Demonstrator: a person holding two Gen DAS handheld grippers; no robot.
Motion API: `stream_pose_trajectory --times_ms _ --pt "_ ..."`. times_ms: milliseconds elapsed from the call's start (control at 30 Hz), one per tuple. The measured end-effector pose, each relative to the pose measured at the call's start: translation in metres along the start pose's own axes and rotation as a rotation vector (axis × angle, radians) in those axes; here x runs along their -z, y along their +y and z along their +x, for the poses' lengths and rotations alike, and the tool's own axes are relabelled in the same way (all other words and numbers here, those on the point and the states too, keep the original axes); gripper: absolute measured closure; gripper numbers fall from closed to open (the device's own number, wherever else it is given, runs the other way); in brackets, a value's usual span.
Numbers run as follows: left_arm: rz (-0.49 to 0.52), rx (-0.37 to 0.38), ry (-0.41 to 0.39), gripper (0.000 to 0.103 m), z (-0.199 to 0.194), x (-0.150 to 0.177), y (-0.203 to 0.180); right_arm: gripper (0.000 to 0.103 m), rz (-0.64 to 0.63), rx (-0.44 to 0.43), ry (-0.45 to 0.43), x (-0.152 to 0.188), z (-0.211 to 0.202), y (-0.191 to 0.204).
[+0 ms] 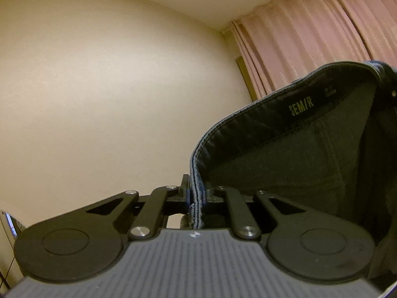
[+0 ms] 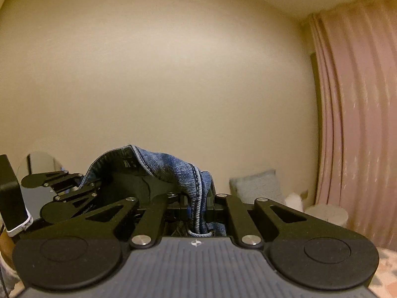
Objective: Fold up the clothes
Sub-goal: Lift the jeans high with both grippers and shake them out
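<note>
A pair of blue denim jeans (image 1: 310, 149) is held up in the air, its dark inner waistband with a yellow printed label turned toward the left wrist camera. My left gripper (image 1: 197, 193) is shut on the waistband edge, which runs down between its fingers. In the right wrist view my right gripper (image 2: 197, 203) is shut on another part of the jeans (image 2: 168, 168) waistband, denim bunched above its fingers. The left gripper (image 2: 74, 188) shows there at the left, close by at about the same height. The legs of the jeans are hidden below both views.
A plain cream wall fills both views. Pink curtains (image 1: 322, 32) hang at the right. A grey cushion (image 2: 258, 183) and white round objects (image 2: 325, 213) sit low by the curtain. A phone-like device (image 2: 12, 198) is at the left edge.
</note>
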State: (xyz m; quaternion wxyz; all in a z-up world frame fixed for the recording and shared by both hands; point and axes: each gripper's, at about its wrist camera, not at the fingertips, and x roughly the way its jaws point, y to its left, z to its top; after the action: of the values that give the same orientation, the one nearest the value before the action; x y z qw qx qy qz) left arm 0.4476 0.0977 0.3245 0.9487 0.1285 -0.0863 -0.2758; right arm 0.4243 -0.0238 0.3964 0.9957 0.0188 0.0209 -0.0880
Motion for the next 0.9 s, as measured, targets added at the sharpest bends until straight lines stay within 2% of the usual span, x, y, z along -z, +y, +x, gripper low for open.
stream_pose_trajectory --times_ms 133,267,333,433,533,700,767,833,900 --pt "-0.015 -0.037 -0.110 0.095 -0.011 -0.061 0.037 0.096 -0.022 0.023 -0.146 -0.070 -0.006 0.022" --pt "-0.017 -0.072 -0.220 0.094 -0.028 -0.123 0.067 0.096 -0.045 0.028 -0.264 -0.124 -0.035 0.041" --pt "-0.033 -0.065 -0.254 0.094 -0.038 -0.148 0.080 0.096 -0.054 0.032 -0.293 -0.146 -0.051 0.047" --pt "-0.021 -0.041 -0.265 0.094 -0.052 -0.170 0.087 0.095 -0.038 0.043 -0.269 -0.164 -0.074 0.044" --pt "-0.023 0.019 -0.227 0.094 -0.048 -0.170 0.082 0.095 -0.001 0.064 -0.206 -0.164 -0.072 0.035" --pt "-0.013 0.151 -0.172 0.094 -0.033 -0.158 0.047 0.095 0.136 0.117 -0.103 -0.133 -0.080 -0.017" --pt "-0.013 0.238 -0.163 0.094 -0.029 -0.155 0.018 0.095 0.195 0.160 -0.076 -0.117 -0.098 -0.042" --pt "0.000 0.319 -0.169 0.094 -0.009 -0.150 -0.029 0.095 0.273 0.220 -0.057 -0.101 -0.130 -0.071" --pt "0.021 0.414 -0.177 0.094 -0.013 -0.149 -0.072 0.095 0.349 0.295 -0.045 -0.079 -0.163 -0.100"
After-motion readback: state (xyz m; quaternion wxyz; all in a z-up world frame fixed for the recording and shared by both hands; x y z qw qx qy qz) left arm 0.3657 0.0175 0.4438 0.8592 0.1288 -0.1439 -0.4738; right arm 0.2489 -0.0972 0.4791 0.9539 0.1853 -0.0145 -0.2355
